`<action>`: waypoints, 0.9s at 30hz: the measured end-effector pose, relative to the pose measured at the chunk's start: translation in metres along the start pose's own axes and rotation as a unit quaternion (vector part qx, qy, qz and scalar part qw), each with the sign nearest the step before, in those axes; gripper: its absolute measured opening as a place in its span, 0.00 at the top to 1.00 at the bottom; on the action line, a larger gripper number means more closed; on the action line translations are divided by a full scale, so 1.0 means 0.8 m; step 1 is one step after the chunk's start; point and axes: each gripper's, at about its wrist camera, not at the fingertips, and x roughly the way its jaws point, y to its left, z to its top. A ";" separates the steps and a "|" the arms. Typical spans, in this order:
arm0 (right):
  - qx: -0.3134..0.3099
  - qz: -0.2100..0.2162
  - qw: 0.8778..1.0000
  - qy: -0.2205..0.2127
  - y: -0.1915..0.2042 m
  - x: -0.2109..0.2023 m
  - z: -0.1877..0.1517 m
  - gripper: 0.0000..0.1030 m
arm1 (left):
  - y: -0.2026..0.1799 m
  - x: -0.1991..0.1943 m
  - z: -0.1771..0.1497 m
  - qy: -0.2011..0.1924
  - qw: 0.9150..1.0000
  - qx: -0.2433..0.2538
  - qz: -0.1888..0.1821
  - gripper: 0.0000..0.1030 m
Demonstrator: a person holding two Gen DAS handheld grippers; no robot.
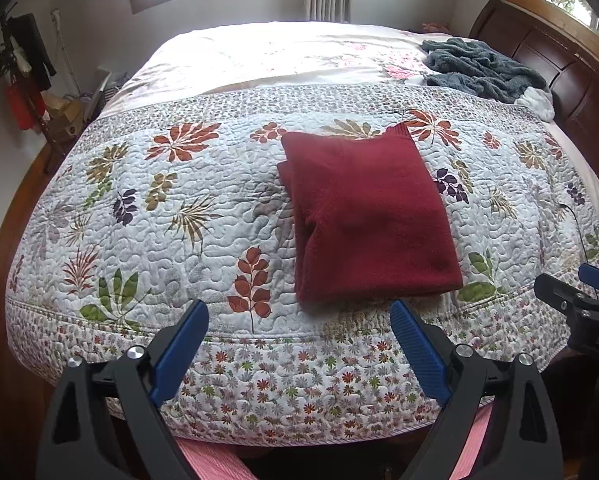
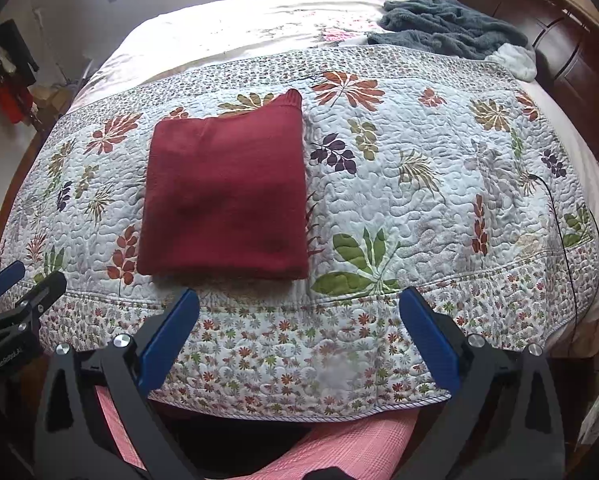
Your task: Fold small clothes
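A dark red knit garment (image 1: 367, 216) (image 2: 225, 194) lies folded into a neat rectangle on the floral quilt (image 1: 171, 208) (image 2: 419, 184), near the bed's front edge. My left gripper (image 1: 299, 316) hangs open just short of the garment's near edge, nothing between its blue pads (image 1: 181, 346). My right gripper (image 2: 299, 304) is open too, held back from the bed's edge with the garment ahead and to its left. Each gripper shows at the side of the other's view: the right gripper (image 1: 579, 292), the left gripper (image 2: 23, 284).
A grey fluffy blanket (image 1: 479, 66) (image 2: 443, 24) and a white cloth (image 1: 537, 102) lie bunched at the far right by the dark wooden headboard (image 1: 559, 68). A thin black cable (image 2: 559, 232) crosses the quilt's right side. Pink checked fabric (image 2: 339, 452) hangs below the grippers. Clutter stands by the left wall (image 1: 23, 92).
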 end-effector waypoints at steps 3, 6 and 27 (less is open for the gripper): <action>0.005 0.003 1.000 0.002 -0.005 0.005 0.003 0.04 | -0.003 0.005 0.001 0.005 1.000 0.002 0.000 0.10; 0.004 0.003 1.000 -0.001 -0.006 0.006 0.004 0.04 | -0.005 0.010 0.002 0.008 1.000 0.001 0.000 0.10; -0.002 -0.012 1.000 -0.011 -0.005 0.010 0.009 0.04 | -0.006 0.020 0.005 0.013 1.000 0.001 -0.002 0.10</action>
